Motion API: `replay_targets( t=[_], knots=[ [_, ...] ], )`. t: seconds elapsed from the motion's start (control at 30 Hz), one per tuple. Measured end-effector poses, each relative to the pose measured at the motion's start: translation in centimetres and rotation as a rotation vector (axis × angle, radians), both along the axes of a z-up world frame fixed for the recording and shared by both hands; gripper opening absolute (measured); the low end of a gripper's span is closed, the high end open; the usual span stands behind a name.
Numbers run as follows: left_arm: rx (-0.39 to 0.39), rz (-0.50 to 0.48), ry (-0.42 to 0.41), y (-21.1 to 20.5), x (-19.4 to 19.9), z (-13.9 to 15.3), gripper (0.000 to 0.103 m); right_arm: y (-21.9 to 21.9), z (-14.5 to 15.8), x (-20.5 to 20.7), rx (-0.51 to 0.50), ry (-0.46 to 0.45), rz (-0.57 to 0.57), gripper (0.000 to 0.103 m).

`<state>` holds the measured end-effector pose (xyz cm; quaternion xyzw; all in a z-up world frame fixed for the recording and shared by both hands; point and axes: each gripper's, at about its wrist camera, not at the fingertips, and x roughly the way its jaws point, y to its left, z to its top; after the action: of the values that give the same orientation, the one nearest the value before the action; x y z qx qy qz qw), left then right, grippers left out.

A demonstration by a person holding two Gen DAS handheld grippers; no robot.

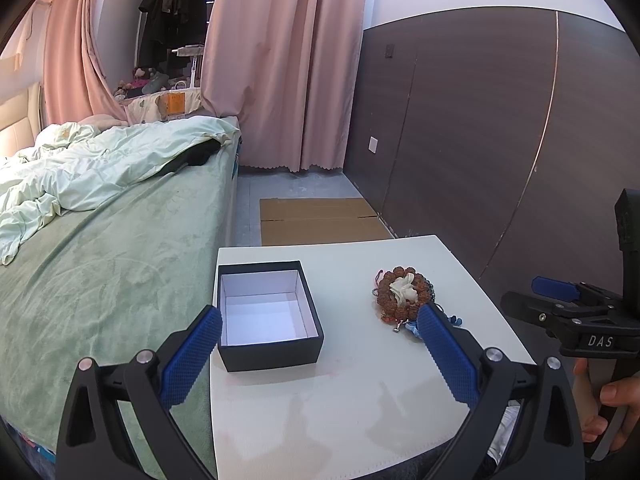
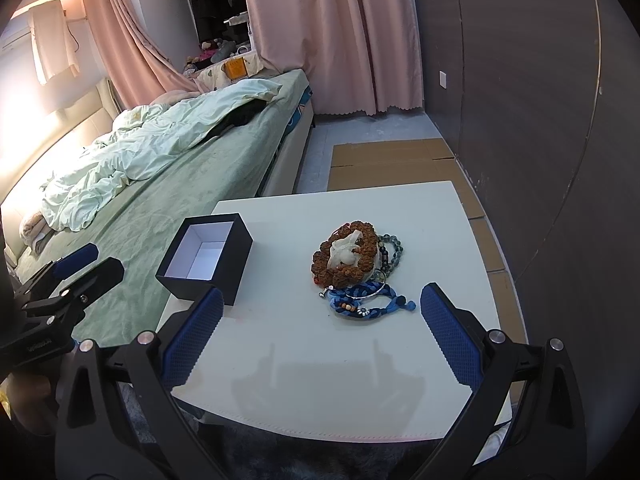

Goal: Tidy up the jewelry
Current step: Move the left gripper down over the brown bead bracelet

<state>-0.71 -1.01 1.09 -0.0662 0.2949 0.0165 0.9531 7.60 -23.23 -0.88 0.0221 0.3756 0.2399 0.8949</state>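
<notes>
A black box [image 1: 267,316] [image 2: 206,258] with a white, empty inside stands open at the left of the small white table [image 1: 352,400] [image 2: 320,360]. To its right lies a pile of jewelry: a brown beaded bracelet [image 1: 402,294] [image 2: 346,254] with a pale ornament on top, a dark glass-bead bracelet [image 2: 390,250] and a blue woven cord bracelet [image 2: 360,300]. My left gripper [image 1: 320,322] hovers open over the table's near side, framing the box. My right gripper [image 2: 320,304] is open in front of the pile, with nothing between its fingers.
A bed [image 1: 100,240] [image 2: 160,168] with green cover and crumpled duvet runs along the table's left side. Flat cardboard [image 1: 320,220] [image 2: 392,164] lies on the floor beyond the table. A dark panelled wall [image 1: 480,140] stands at the right, pink curtains [image 1: 280,60] behind.
</notes>
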Motion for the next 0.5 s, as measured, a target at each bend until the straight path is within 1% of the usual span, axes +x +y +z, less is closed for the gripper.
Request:
replay_targets(
  t=[0.2, 0.43, 0.5],
  knots=[
    [-0.009, -0.007, 0.009, -0.2, 0.9, -0.2, 0.095, -0.2, -0.1, 0.7, 0.018, 0.014, -0.018, 0.099],
    [-0.046, -0.018, 0.023, -0.6, 3.1, -0.7, 0.095, -1.6, -1.0, 3.4, 0.095, 0.079, -0.084, 0.099],
    [-0.071, -0.03, 0.033, -0.7, 3.8, -1.0, 0.095, -2.1, -1.2, 4.1, 0.121, 0.096, -0.098, 0.099]
  ],
)
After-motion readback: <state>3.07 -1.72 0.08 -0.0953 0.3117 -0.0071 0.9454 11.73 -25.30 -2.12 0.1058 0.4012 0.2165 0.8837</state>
